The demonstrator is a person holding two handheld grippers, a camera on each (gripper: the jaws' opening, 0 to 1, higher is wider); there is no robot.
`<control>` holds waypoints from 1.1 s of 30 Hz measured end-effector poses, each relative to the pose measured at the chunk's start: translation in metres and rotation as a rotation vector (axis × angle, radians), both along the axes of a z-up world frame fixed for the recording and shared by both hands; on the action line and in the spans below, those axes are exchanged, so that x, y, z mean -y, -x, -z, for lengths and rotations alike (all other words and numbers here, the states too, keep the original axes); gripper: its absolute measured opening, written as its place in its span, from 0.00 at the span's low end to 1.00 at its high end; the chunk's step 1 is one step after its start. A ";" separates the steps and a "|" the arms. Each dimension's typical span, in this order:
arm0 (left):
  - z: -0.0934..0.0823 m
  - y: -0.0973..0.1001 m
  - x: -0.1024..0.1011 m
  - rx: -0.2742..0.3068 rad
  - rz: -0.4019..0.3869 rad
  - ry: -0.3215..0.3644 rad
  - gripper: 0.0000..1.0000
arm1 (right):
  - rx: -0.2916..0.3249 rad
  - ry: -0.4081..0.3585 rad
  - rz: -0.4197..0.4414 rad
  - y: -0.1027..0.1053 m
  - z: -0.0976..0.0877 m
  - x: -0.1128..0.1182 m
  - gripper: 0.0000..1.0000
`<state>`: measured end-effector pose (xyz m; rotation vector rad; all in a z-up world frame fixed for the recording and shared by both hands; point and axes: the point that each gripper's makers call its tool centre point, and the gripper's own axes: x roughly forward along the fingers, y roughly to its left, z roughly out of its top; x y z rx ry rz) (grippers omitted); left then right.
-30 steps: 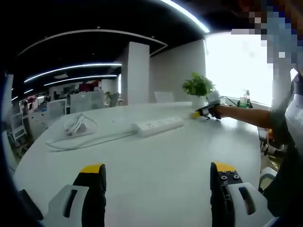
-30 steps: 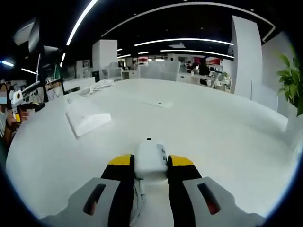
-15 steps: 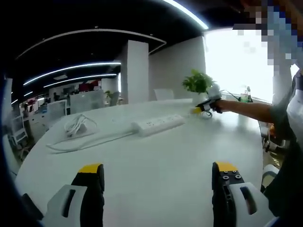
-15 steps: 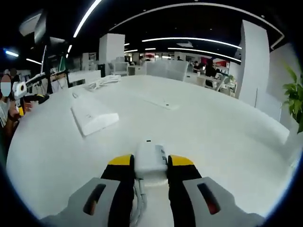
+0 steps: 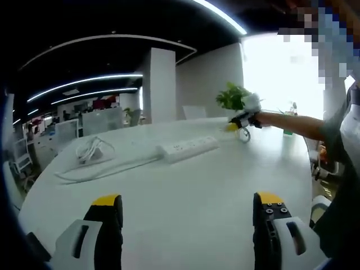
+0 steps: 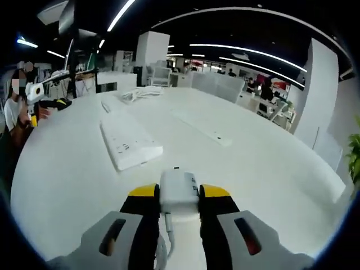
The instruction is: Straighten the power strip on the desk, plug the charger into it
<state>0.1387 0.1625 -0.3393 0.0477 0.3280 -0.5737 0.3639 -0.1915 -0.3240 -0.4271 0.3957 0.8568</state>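
In the right gripper view, your right gripper (image 6: 179,198) has its jaws pinched on the white charger (image 6: 179,191), which sits squarely between the yellow-tipped jaws with its front end poking out toward 12 o'clock. The charger's cable (image 6: 167,233) trails back down between the jaws. Ahead of the charger, toward 11 o'clock and near but apart from it, the power strip (image 6: 129,144) lies on the white surface (image 6: 253,185), its length running away toward 11 o'clock.

In the left gripper view, your left gripper (image 5: 188,211) hovers over the surface with its jaws spread wide and nothing between them. The power strip (image 5: 188,148) lies well beyond them at 12 o'clock. Its cord (image 5: 107,167) runs off toward 10 o'clock to a loose coil (image 5: 90,149). Your right gripper (image 5: 239,121) shows at 1 o'clock, in front of a potted plant (image 5: 233,100).
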 end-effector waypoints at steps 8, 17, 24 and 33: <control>0.001 0.001 -0.001 0.000 0.000 0.003 0.99 | -0.010 0.046 -0.075 0.008 -0.001 -0.021 0.26; 0.003 0.002 -0.003 -0.003 -0.001 0.007 0.99 | -0.004 0.100 -0.153 0.017 -0.005 -0.046 0.26; 0.003 0.002 -0.006 0.000 -0.005 0.015 0.99 | -0.021 0.132 -0.213 0.026 -0.007 -0.068 0.26; 0.004 0.004 -0.011 0.002 -0.009 0.022 0.99 | -0.014 0.212 -0.276 0.030 0.000 -0.088 0.26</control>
